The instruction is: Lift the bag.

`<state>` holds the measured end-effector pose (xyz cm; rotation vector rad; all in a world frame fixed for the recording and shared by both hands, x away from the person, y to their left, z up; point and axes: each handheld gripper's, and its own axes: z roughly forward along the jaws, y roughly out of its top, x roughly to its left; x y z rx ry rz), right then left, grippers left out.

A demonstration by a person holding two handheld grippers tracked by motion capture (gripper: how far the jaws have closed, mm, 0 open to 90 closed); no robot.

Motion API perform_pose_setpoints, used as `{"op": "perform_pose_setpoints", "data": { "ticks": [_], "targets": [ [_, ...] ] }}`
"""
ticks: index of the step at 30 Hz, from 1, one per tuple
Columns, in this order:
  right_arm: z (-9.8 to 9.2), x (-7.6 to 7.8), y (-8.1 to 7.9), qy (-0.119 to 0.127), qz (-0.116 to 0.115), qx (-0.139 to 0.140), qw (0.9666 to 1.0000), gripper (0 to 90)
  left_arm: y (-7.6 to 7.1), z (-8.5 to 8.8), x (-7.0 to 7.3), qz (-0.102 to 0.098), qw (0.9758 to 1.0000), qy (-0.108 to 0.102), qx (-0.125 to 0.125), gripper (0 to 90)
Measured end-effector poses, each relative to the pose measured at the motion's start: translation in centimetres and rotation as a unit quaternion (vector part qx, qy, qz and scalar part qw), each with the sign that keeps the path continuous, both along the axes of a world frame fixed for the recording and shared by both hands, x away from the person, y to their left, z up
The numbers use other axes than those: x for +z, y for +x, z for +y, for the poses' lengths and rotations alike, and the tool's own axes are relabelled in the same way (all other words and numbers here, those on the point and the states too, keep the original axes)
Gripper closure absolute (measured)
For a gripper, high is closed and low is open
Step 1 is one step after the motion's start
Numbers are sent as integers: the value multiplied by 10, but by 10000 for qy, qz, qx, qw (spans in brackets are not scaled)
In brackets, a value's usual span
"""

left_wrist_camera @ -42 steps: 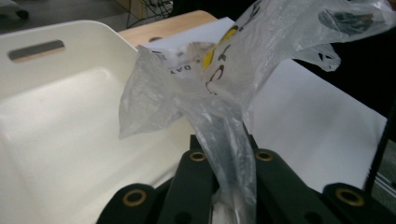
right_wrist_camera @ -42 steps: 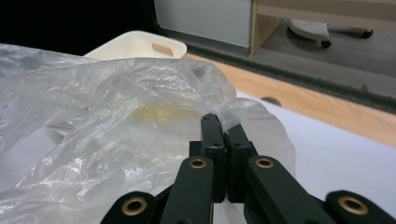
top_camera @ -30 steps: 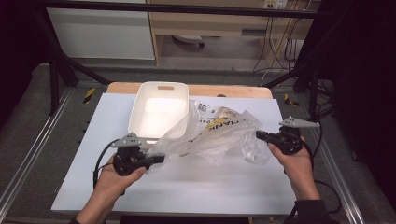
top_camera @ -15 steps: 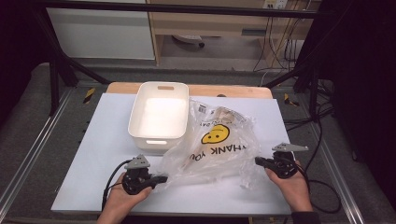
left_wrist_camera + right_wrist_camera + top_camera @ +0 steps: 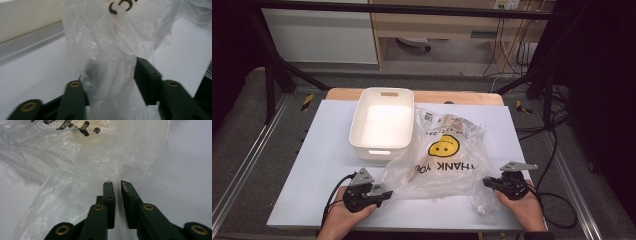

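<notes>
A: On the white table (image 5: 312, 150), at 6 o'clock from the centre, the plastic bag (image 5: 444, 160) is now laid flat; one second ago it was held lifted.

B: And the left gripper (image 5: 384, 194)?

A: Its jaws have just been opening; bag film is seen loose between them.

B: The right gripper (image 5: 488, 183)?

A: A narrow gap has been opened, film inside. The white bin (image 5: 382, 125) is touched by the bag at 10 o'clock.

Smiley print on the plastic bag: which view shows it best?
The high view. The whole yellow smiley print shows on the plastic bag, above the lettering. The left gripper view catches a black stroke of print at its top edge; the right gripper view catches a few black letters.
</notes>
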<state>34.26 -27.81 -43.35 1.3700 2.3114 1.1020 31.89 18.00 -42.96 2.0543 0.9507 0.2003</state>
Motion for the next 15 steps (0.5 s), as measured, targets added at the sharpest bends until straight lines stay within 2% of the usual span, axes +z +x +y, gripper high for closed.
{"op": "perform_pose_setpoints", "data": {
  "ticks": [2, 4, 6, 9, 11, 15],
  "targets": [
    [1, 1, 0, 25, -54, 35, 10000, 738, 0, 2, 2, -35, 9999, -59, 84, 460],
    [2, 2, -1, 85, -112, 26, 9999, 657, -1, 3, 4, -62, 9998, -162, 134, 413],
    [2, 3, -1, 139, -153, -16, 9998, 572, -3, 3, 6, -136, 9996, -177, 183, 322],
    [3, 3, 0, 103, -251, -63, 9996, 451, -4, 6, 8, -176, 9991, -231, 307, 223],
    [4, 3, 0, 73, -292, -118, 9995, 348, -4, 9, 9, -187, 9986, -294, 389, 185],
    [5, 3, 0, 11, -443, -170, 9989, 206, -5, 15, 12, -251, 9980, -353, 468, 135]
  ]
}}
